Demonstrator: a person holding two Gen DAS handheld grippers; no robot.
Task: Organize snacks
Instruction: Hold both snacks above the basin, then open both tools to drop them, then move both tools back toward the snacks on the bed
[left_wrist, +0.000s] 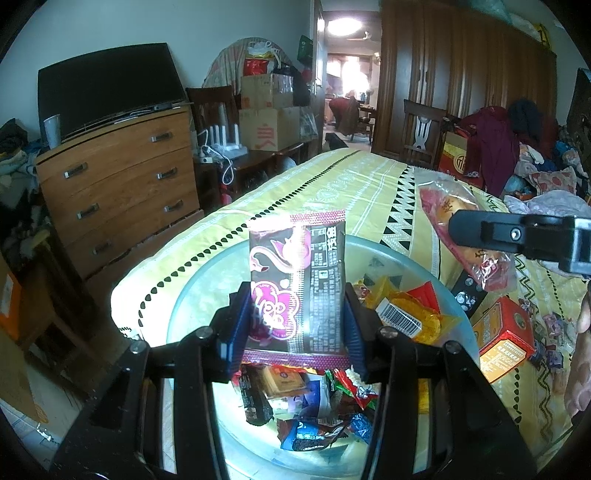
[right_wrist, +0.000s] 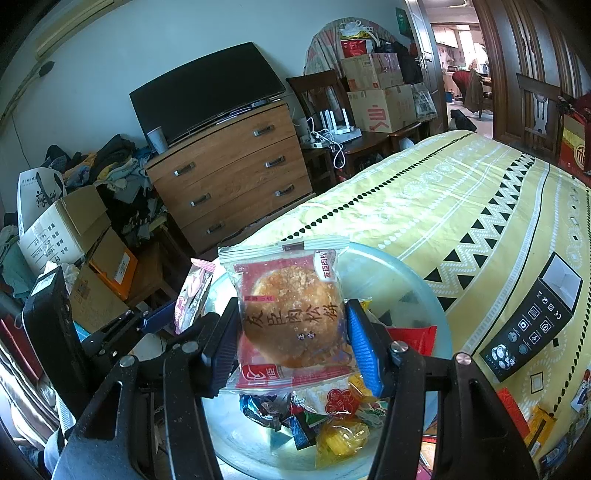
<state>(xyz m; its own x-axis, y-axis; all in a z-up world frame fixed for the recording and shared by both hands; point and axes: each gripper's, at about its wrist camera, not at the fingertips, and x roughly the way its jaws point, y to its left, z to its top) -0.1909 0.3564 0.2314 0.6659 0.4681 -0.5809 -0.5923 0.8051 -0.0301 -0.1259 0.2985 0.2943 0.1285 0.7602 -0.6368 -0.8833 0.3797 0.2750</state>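
My left gripper (left_wrist: 295, 325) is shut on a dark maroon snack packet (left_wrist: 299, 280) and holds it upright above a clear glass bowl (left_wrist: 199, 291) holding several wrapped snacks. My right gripper (right_wrist: 291, 339) is shut on a clear packet with a round meat-floss pastry (right_wrist: 291, 317), also above the bowl (right_wrist: 417, 284). In the left wrist view the right gripper (left_wrist: 517, 236) and its pastry packet (left_wrist: 454, 218) show at the right. In the right wrist view the left gripper (right_wrist: 159, 317) and its packet (right_wrist: 192, 291) show at the left.
The bowl sits on a bed with a yellow patterned cover (right_wrist: 443, 192). A red-orange box (left_wrist: 506, 339) and small sweets lie right of the bowl. A black product box (right_wrist: 535, 317) lies on the cover. A wooden dresser (right_wrist: 229, 173) and cardboard boxes (right_wrist: 74, 236) stand beyond the bed edge.
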